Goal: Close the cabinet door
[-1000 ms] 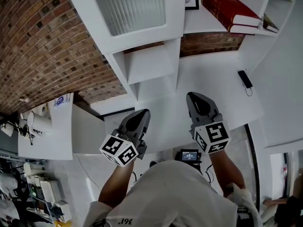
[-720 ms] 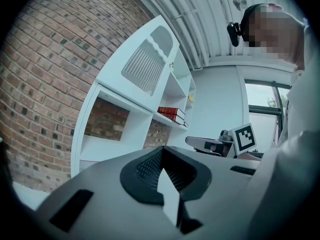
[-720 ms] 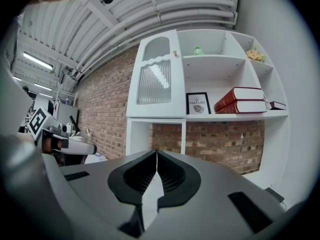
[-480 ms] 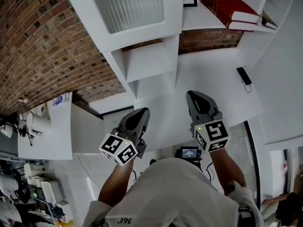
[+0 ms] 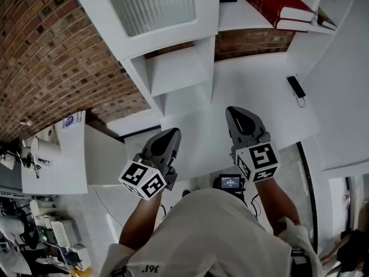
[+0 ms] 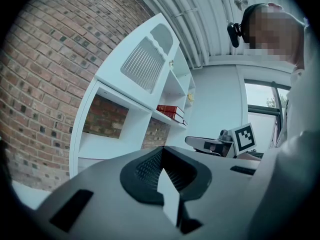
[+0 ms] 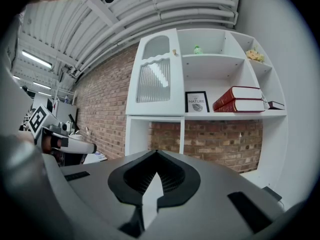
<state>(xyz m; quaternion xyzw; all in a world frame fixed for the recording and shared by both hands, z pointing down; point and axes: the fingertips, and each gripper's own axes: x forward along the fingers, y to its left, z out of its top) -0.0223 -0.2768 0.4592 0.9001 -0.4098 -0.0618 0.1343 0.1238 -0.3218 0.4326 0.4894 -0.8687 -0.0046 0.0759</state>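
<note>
Hovering side by side, the left gripper [image 5: 171, 133] and right gripper [image 5: 236, 110] both have their jaws pressed together on nothing, well apart from the white shelf unit [image 7: 230, 115]. The ribbed-glass cabinet door [image 7: 155, 76] at its upper left corner looks flush with the front, though I cannot rule out a slight gap. Closing seems done or nearly so. Any next move would be a flat push near the knob [image 7: 175, 52].
</note>
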